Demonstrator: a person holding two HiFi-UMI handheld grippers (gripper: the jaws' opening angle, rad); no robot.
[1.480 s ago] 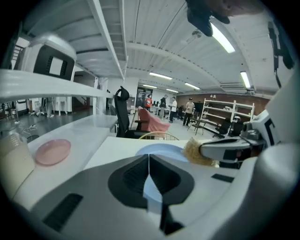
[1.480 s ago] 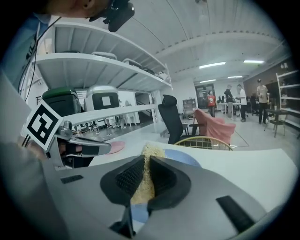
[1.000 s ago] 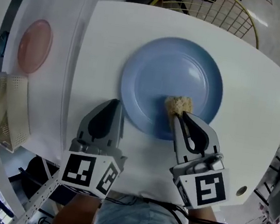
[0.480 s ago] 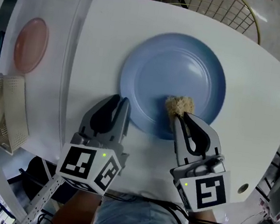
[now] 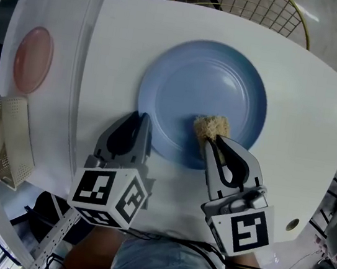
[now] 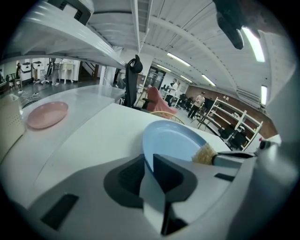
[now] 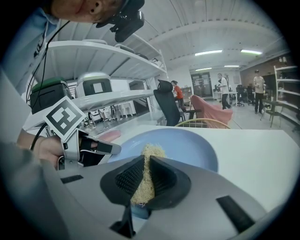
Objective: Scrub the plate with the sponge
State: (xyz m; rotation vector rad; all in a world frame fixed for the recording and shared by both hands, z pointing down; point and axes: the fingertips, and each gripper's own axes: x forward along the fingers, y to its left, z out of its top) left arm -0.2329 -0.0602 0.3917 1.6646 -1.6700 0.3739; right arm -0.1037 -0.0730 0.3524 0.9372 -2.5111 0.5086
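Two claws engaged. Your right claw (image 5: 209, 141) clamps the sponge (image 5: 211, 126), which touches the plate (image 5: 208, 80) near its near edge. Your left claw (image 5: 143, 121) pinches the near-left rim. Most of the plate, on the counter (image 5: 312, 121), lies far of the sponge.

Bright, even light from ceiling strip lamps (image 7: 208, 53) leaves a pale sheen on the blue plate (image 5: 203, 92) and soft shadows on the white tabletop (image 5: 308, 120). Both gripper views bend strongly toward dark round edges, with the near jaws blurred.
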